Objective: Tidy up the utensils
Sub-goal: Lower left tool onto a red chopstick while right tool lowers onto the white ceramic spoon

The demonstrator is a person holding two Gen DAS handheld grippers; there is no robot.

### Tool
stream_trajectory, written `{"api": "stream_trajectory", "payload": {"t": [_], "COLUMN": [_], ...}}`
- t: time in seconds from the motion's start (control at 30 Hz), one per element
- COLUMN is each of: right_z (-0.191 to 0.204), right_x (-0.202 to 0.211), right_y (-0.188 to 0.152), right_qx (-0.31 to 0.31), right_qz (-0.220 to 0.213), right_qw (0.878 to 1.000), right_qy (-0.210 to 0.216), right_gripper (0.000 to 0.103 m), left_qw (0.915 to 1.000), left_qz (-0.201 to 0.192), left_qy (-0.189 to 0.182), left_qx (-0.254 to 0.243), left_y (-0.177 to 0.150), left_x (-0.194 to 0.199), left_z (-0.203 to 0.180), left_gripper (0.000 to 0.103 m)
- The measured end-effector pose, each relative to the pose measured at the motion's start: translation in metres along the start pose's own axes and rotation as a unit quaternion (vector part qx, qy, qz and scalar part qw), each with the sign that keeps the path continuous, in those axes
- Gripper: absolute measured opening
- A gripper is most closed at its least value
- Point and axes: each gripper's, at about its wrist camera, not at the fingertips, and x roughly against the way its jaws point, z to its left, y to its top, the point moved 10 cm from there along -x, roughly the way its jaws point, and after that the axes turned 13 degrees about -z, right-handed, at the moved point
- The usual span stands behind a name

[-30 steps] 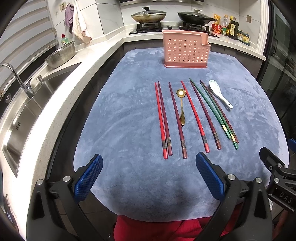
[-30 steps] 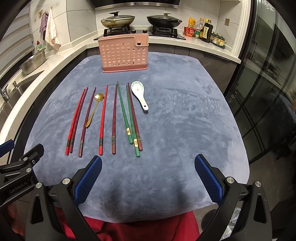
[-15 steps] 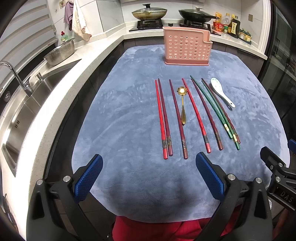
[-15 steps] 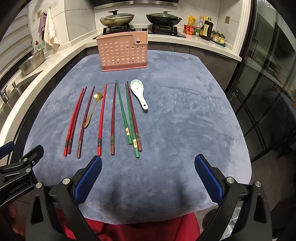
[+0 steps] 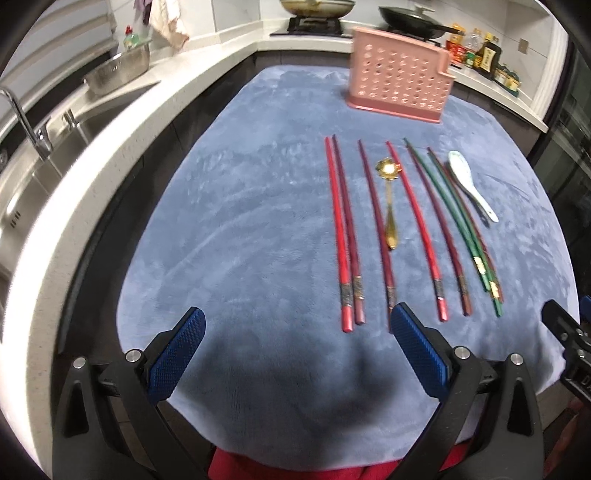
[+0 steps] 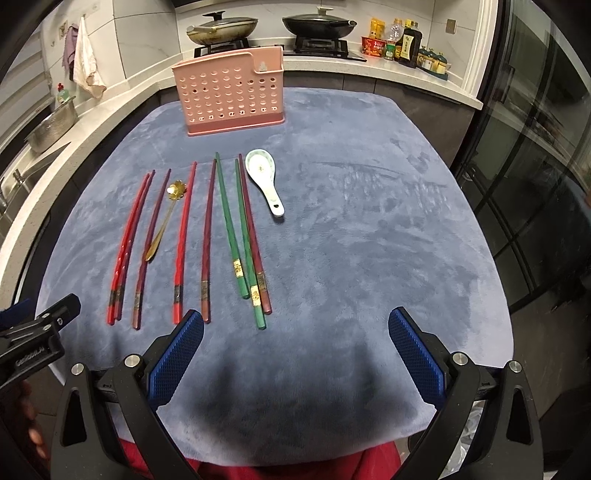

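Several chopsticks lie side by side on the blue-grey mat (image 6: 369, 240): red and dark red ones (image 6: 183, 240) on the left, green ones (image 6: 228, 225) on the right. A gold spoon (image 6: 162, 225) lies among the red ones and a white ceramic spoon (image 6: 264, 177) lies to the right. A pink perforated utensil holder (image 6: 232, 94) stands upright behind them; it also shows in the left wrist view (image 5: 399, 86). My left gripper (image 5: 299, 354) is open and empty, just short of the chopstick ends (image 5: 347, 306). My right gripper (image 6: 295, 354) is open and empty, near the green chopsticks' ends.
A white counter with a sink (image 5: 33, 177) and a steel bowl (image 5: 118, 72) runs along the left. A stove with two pans (image 6: 221, 29) and bottles (image 6: 406, 40) stands behind the mat. A glass door (image 6: 535, 147) is on the right.
Both grippers have moved forward and lower toward the chopsticks. The left view has also swung left, so the utensils now sit right of its centre. Nothing on the mat has moved.
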Motion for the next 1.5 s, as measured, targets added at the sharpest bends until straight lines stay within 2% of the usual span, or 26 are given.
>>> {"api": "stream_trajectory", "payload": {"t": [0.33,0.57,0.6,0.63,0.77,0.83,0.93,1.1,1.33,1.5], "right_z": [0.003,0.008,0.009,0.009,0.012,0.013,0.013,0.015,0.018,0.019], "right_x": [-0.029,-0.046,-0.048,-0.051,-0.06,-0.069,-0.085,-0.107,-0.132,-0.143], "right_y": [0.01,0.021,0.023,0.026,0.041,0.051,0.062,0.071,0.064,0.057], "right_qx": [-0.001,0.008,0.008,0.008,0.011,0.006,-0.016,-0.033,-0.045,-0.053], "right_qz": [0.01,0.011,0.011,0.01,-0.003,-0.007,-0.002,0.007,0.032,0.043], "right_qw": [1.0,1.0,1.0,1.0,1.0,1.0,0.999,0.998,0.995,0.993], "right_qy": [0.002,0.001,0.002,0.002,0.009,0.019,0.041,0.061,0.088,0.097], "right_gripper": [0.096,0.096,0.096,0.096,0.095,0.087,0.068,0.041,0.019,0.013], "left_qw": [0.9993,0.9987,0.9987,0.9986,0.9988,0.9987,0.9987,0.9983,0.997,0.9965], "left_qz": [0.032,0.044,0.044,0.047,0.046,0.046,0.046,0.051,0.065,0.068], "left_qy": [-0.007,-0.021,-0.022,-0.023,-0.018,-0.02,-0.02,-0.02,-0.028,-0.032], "left_qx": [0.018,0.012,0.01,0.009,0.004,0.007,0.012,0.021,0.031,0.037], "left_y": [-0.009,-0.011,-0.012,-0.012,-0.013,-0.013,-0.012,-0.012,-0.015,-0.016], "left_x": [-0.05,-0.064,-0.065,-0.066,-0.067,-0.066,-0.065,-0.063,-0.058,-0.057], "left_z": [0.004,-0.003,-0.004,-0.004,-0.002,-0.001,0.0,0.002,0.005,0.004], "left_gripper": [0.079,0.076,0.075,0.068,0.061,0.056,0.048,0.037,0.034,0.028]}}
